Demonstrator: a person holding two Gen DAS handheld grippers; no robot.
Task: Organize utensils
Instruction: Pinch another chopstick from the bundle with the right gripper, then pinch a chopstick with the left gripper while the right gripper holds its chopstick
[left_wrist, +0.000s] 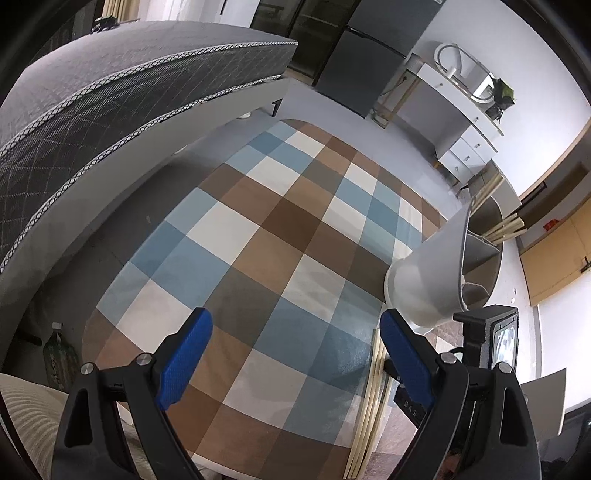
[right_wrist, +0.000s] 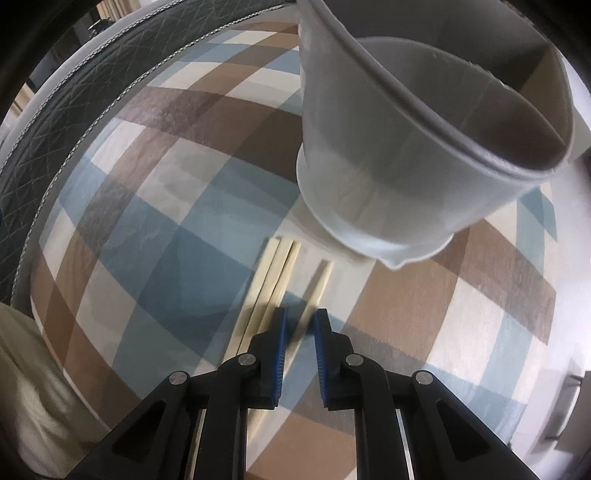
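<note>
A: Two grippers are working at the checked tablecloth (right_wrist: 166, 229). We are seeing the utensil holder (right_wrist: 388, 155) standing on that cloth, a white divided container on a flared base, with several chopsticks (left_wrist: 506, 229) leaning out of one of its compartments.

B: We are also counting a row of loose chopsticks (right_wrist: 275, 273) lying flat on the cloth, their far ends just beside the holder's base. One more chopstick (right_wrist: 317, 286) is lying slightly apart from that row, also near the base.

A: We are reading the right gripper (right_wrist: 299, 325) as narrowed around that single chopstick, jaws on either side of it with a small gap; whether the blue pads are touching it, we cannot tell.

B: We are reading the left gripper (left_wrist: 295, 354) as fully released, jaws spread wide over the cloth and holding nothing, with the holder to its right.
</note>
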